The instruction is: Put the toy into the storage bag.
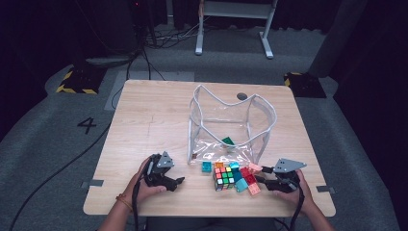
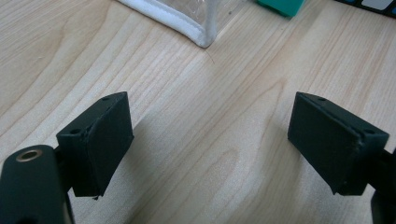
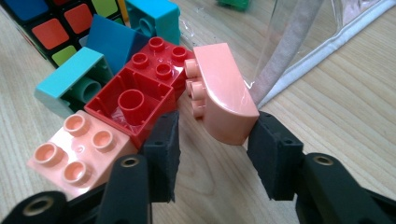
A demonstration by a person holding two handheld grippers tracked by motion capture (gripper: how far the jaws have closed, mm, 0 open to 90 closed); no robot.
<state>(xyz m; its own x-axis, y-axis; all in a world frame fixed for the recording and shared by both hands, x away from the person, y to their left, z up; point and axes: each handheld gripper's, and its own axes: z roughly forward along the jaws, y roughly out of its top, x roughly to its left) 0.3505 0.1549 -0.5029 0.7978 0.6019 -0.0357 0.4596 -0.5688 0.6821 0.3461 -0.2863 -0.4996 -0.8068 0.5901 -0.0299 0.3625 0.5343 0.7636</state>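
Each hand-held unit, the left gripper (image 1: 169,180) and the right gripper (image 1: 262,175), is showing a black body carrying a grey three-cornered plate on top. A black cable is trailing from each body toward the person. Both jaws are wearing black, rough foam-like pads; brass-coloured fasteners are sitting behind the pads. An orange band is encircling the left wrist.

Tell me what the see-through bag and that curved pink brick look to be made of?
The bag looks like clear soft plastic film, glossy and crinkled, edged with white fabric piping. The curved pink brick looks like hard moulded plastic, smooth with shiny highlights.
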